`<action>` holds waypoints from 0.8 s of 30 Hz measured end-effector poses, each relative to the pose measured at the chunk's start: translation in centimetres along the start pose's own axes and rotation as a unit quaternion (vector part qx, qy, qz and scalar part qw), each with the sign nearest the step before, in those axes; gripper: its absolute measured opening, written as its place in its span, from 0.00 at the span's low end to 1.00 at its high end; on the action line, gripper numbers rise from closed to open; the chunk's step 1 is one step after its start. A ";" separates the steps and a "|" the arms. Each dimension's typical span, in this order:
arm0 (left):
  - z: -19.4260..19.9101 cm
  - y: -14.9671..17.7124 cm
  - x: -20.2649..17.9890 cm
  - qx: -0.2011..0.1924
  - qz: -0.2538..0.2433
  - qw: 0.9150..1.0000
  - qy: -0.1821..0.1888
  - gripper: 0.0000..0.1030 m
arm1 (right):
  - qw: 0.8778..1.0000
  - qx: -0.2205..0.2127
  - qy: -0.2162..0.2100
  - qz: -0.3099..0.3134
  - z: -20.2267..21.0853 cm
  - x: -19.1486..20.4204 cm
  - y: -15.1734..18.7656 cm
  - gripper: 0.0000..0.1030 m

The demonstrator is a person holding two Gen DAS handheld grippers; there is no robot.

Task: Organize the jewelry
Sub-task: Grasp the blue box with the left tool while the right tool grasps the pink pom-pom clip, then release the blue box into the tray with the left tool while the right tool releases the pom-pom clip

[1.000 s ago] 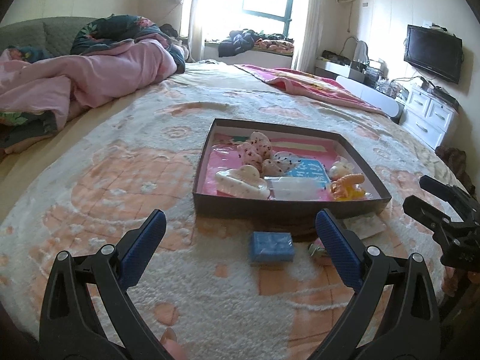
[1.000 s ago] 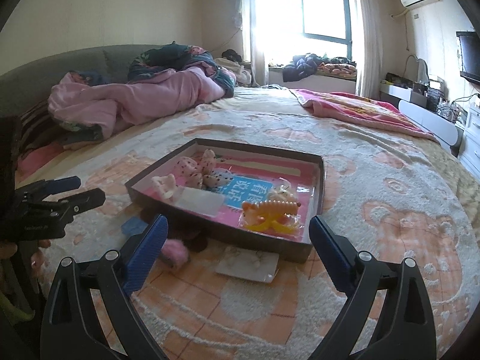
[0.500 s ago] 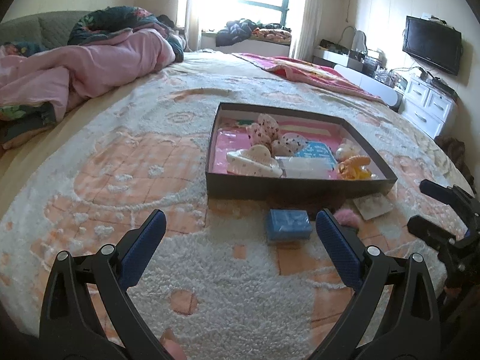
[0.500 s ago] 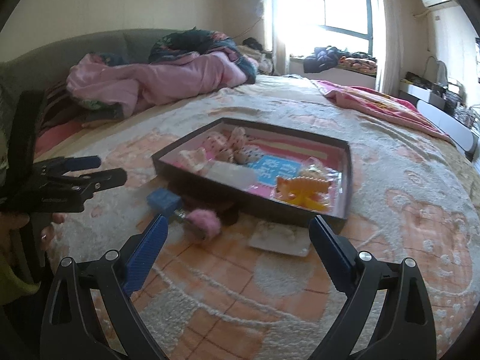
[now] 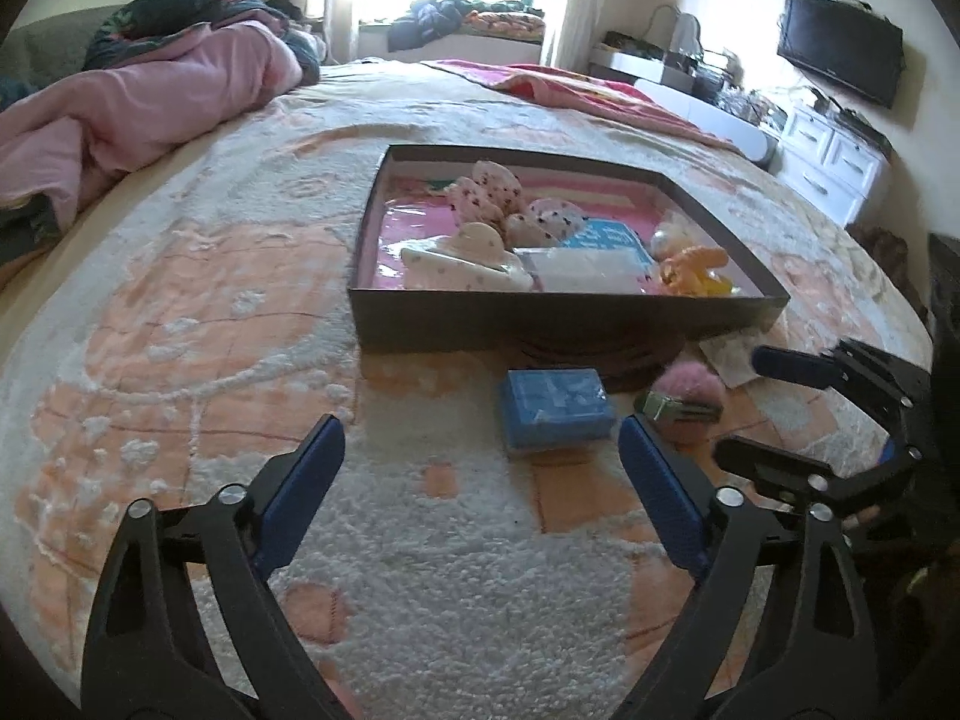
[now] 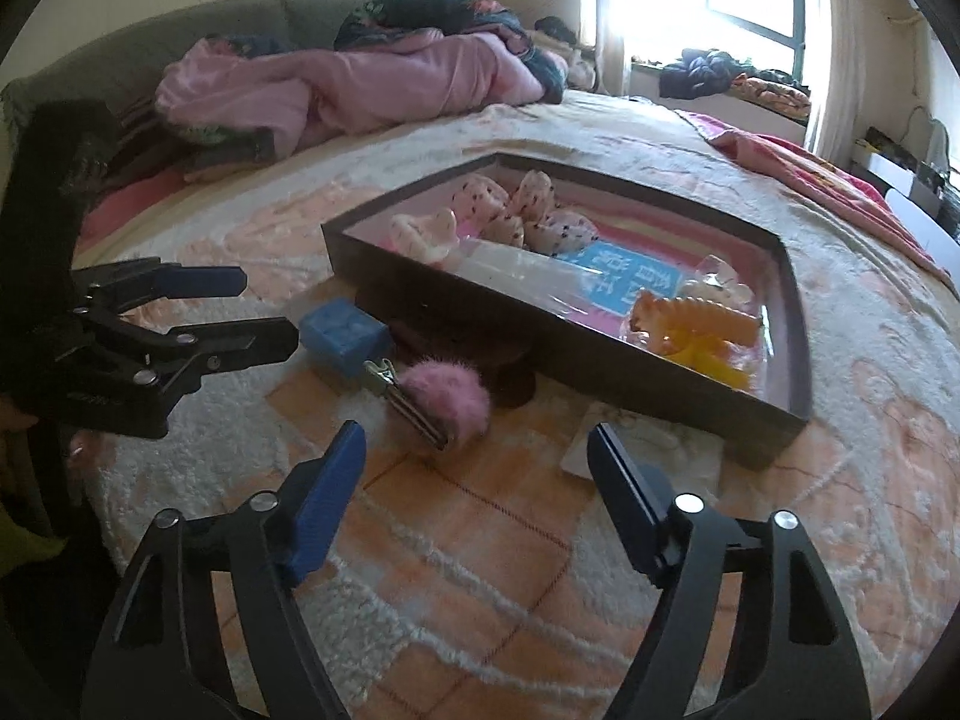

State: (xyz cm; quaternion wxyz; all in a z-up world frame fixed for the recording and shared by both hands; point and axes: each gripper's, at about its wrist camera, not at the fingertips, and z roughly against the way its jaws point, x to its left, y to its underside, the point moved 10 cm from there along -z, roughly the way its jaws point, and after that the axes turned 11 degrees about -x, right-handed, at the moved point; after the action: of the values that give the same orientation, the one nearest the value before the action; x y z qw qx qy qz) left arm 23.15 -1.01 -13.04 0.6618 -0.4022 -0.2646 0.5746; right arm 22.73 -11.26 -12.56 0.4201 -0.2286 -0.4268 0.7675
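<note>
A dark shallow tray (image 5: pixel 564 315) (image 6: pixel 540 327) lies on the bed with spotted bows (image 5: pixel 498 195), a cream heart clip (image 5: pixel 465 255) and an orange claw clip (image 5: pixel 693 267) (image 6: pixel 696 324) inside. In front of it lie a small blue box (image 5: pixel 552 405) (image 6: pixel 342 336), a pink pompom hair clip (image 5: pixel 687 390) (image 6: pixel 444 399) and a white card (image 5: pixel 729 354) (image 6: pixel 645 450). My left gripper (image 5: pixel 480 438) (image 6: pixel 267 307) hovers just short of the blue box, jaws closing, nothing between them. My right gripper (image 6: pixel 477 441) (image 5: pixel 739 402) is just short of the pompom clip, jaws closing, pads not touching it.
The bed carries a fluffy peach and white blanket (image 5: pixel 210 360). A heaped pink quilt (image 5: pixel 150 102) (image 6: pixel 360 84) lies at the far left. A white dresser (image 5: pixel 834 162) and a wall television (image 5: pixel 840 54) stand at the right. A dark round object (image 6: pixel 480 354) shows under the tray's front edge.
Both grippers have sunk and come closer to the loose items in front of the tray. Both pairs of jaws stand narrower than before. The right gripper has swung towards the pompom clip.
</note>
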 end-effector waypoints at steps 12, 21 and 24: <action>-1.9 0.2 -1.4 0.020 -0.002 0.999 0.030 0.66 | 0.998 0.025 -0.057 -0.032 -1.8 0.7 0.3 0.30; -3.7 1.0 -3.0 0.037 -0.015 0.998 0.039 0.42 | 0.997 0.005 -0.040 -0.062 -0.2 -1.6 -0.3 0.29; -3.8 1.2 -3.1 0.038 -0.017 0.998 0.036 0.39 | 0.997 0.003 -0.031 -0.073 0.2 -2.4 0.1 0.26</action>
State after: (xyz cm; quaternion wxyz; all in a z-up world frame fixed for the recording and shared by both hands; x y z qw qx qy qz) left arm 24.98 -4.88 -15.71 0.6957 -0.3921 -0.2257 0.5580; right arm 23.86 -13.41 -12.50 0.4624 -0.1720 -0.4526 0.7428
